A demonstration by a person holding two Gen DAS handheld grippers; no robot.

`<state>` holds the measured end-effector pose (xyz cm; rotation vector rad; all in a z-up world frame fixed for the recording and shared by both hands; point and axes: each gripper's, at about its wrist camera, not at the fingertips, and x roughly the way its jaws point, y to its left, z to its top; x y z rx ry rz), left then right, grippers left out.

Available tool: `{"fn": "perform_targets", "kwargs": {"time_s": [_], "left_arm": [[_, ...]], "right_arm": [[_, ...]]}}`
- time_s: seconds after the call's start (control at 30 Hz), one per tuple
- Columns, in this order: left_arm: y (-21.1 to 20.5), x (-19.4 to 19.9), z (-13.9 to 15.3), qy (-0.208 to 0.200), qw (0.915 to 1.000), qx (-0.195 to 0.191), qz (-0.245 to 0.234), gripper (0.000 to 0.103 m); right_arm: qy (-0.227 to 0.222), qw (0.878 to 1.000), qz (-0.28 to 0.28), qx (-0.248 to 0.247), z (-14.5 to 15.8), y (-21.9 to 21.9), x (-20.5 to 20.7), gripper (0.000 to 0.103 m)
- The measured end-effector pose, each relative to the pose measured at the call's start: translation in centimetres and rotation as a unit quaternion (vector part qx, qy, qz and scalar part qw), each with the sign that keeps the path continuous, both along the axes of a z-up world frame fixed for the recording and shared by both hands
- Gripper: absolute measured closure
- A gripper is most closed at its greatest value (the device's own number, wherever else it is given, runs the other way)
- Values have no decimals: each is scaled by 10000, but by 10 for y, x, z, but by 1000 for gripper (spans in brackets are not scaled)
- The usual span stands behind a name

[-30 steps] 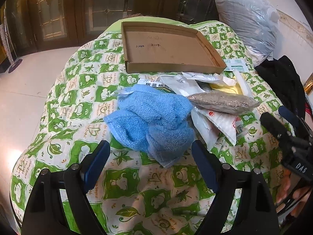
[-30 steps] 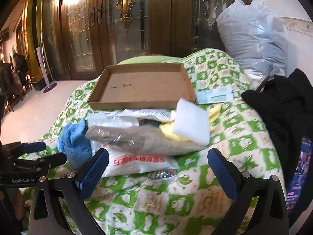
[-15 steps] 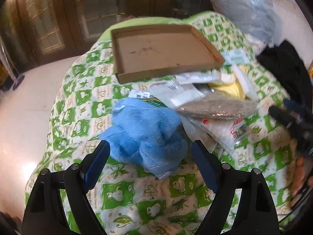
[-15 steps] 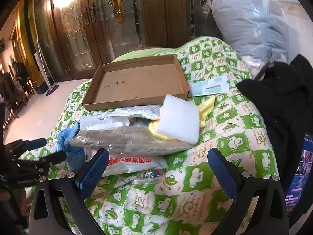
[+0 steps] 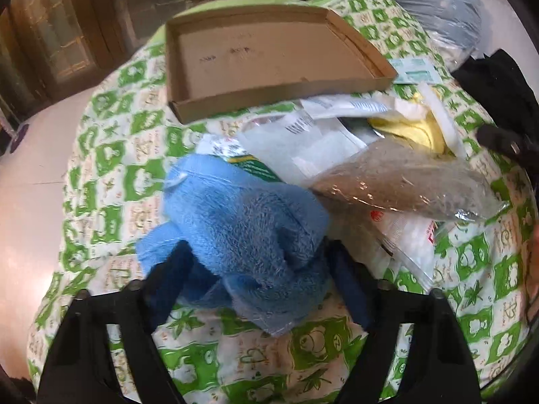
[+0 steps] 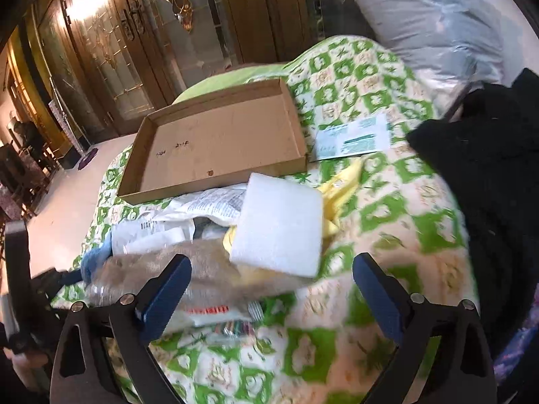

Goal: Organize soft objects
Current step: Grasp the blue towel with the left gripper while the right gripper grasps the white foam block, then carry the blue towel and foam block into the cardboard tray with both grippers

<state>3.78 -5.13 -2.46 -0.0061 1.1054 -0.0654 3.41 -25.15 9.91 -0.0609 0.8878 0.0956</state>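
Now closing, the left gripper [image 5: 257,262] has its jaws either side of a bunched blue towel [image 5: 235,229] on the green-checked quilt [image 5: 111,168], pads touching the cloth; a firm grip cannot be confirmed. Ahead of it lies an empty cardboard tray [image 5: 269,57]. Meanwhile the right gripper [image 6: 273,289] hangs open, holding nothing, a white foam block [image 6: 279,225] just ahead of it
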Motion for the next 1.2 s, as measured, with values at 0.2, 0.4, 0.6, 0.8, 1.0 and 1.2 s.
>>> {"fn": "perform_targets", "kwargs": {"time_s": [0.2, 0.4, 0.6, 0.8, 1.0, 1.2], "left_arm": [[-7, -5, 0, -31, 9997, 28, -230, 56], [2, -12, 16, -238, 9995, -169, -150, 56], [7, -19, 34, -452, 9985, -263, -145, 56], [10, -20, 57, -654, 9973, -282, -149, 56], [11, -9, 73, -745, 9968, -189, -223, 56], [10, 6, 80, -752, 9967, -176, -247, 56]], "right_arm": [[568, 9982, -140, -87, -29, -1, 53, 11], [789, 9964, -290, -72, -46, -9, 74, 21], [869, 9959, -253, -71, -48, -13, 70, 34], [738, 9970, -220, -72, -35, -11, 54, 35], [771, 9969, -134, -89, -28, -7, 54, 35], [821, 9963, -98, -247, -25, -3, 62, 35]]}}
